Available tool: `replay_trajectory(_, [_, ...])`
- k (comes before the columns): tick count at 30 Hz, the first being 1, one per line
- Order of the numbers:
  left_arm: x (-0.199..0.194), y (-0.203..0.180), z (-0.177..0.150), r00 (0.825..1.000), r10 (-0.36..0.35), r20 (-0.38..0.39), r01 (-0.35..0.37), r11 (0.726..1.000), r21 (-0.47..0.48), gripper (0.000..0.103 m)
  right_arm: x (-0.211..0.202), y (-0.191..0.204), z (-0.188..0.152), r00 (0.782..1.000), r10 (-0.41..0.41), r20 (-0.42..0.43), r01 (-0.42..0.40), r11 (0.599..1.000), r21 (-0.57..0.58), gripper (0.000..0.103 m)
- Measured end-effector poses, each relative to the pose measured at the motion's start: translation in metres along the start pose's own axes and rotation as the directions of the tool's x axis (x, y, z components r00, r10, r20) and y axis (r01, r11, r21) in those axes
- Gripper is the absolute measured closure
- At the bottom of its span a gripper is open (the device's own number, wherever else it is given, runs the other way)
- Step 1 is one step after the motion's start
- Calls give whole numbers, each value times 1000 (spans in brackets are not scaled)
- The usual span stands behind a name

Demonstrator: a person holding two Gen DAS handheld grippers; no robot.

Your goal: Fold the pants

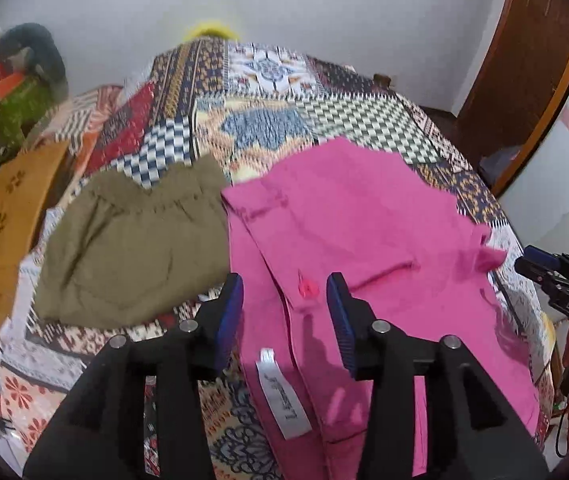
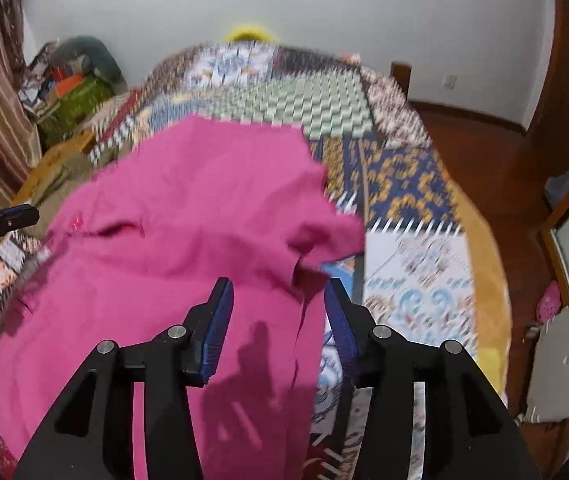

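Left wrist view: left gripper [image 1: 284,300] jaws apart, nothing between the pads, hanging above the pink pants [image 1: 356,232]. Pants lie on the patterned bedspread [image 1: 260,120] toward its near right side, already doubled over, long axis running away from the jaws toward the far edge. White label [image 1: 284,396] shows just below the jaws. Olive garment [image 1: 132,244] folded just left of the pants; mustard cloth [image 1: 8,208] at the left edge. Right gripper [image 1: 556,276] peeks in by the right edge.

Right wrist view: right gripper [image 2: 278,308] jaws parted, empty, over the pants' right border, one loose flap [image 2: 332,236] ahead. Right hand seems nearer that flap. No containers clearly readable; clutter by the far-left wall.
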State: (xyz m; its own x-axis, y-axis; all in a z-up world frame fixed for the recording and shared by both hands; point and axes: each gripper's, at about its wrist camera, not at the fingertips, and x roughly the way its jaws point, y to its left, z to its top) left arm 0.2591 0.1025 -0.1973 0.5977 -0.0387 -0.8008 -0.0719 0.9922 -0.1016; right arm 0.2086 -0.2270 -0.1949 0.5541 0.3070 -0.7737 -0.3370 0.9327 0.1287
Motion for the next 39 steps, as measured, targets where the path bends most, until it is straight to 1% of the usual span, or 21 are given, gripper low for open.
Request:
replay_trajectory(4, [11, 3, 14, 1000, 14, 1, -14, 1000, 2, 59, 3, -2, 14, 1000, -1, 25, 1, 1000, 1, 59])
replay_trajectory(7, [28, 6, 19, 1000, 14, -27, -14, 1000, -7, 59, 12, -3, 24, 999, -19, 34, 19, 1000, -9, 59])
replay_trajectory(11, [53, 12, 20, 996, -19, -84, 16, 999, -36, 60, 31, -11, 32, 999, -25, 22, 25, 1000, 2, 59])
replay_trajectory(14, [67, 13, 19, 993, -31, -110, 26, 998, -48, 60, 42, -21, 33, 1000, -23, 7, 22, 1000, 20, 59])
replay_trajectory(20, [83, 10, 21, 991, -51, -121, 46, 998, -37, 60, 67, -34, 34, 999, -32, -27, 33, 999, 39, 59])
replay_trajectory(22, [87, 7, 21, 990, -63, -124, 61, 998, -25, 60, 77, -38, 34, 999, -17, -44, 19, 999, 49, 59])
replay_trajectory(28, [96, 2, 23, 991, -59, -121, 59, 998, -1, 60, 97, -40, 35, 995, 47, -87, -40, 996, 78, 59])
replay_trajectory(29, [96, 2, 23, 991, -63, -119, 63, 998, -5, 61, 98, -38, 34, 995, 51, -87, -44, 996, 73, 59])
replay_trajectory(31, [96, 5, 24, 990, -74, -117, 72, 997, -22, 68, 100, -35, 33, 995, 55, -89, -49, 997, 59, 59])
replay_trajectory(32, [96, 8, 25, 990, -82, -114, 78, 996, -32, 69, 100, -32, 32, 995, 49, -86, -45, 998, 45, 59])
replay_trajectory(34, [94, 12, 26, 990, -87, -109, 82, 995, -52, 81, 100, -30, 31, 996, 37, -78, -36, 999, 24, 59])
replay_trajectory(36, [93, 16, 26, 989, -97, -110, 90, 994, -67, 84, 100, -28, 31, 997, 35, -75, -34, 999, 11, 59])
replay_trajectory(39, [91, 16, 25, 990, -99, -102, 93, 994, -63, 89, 99, -25, 30, 998, 24, -64, -24, 1000, -4, 68])
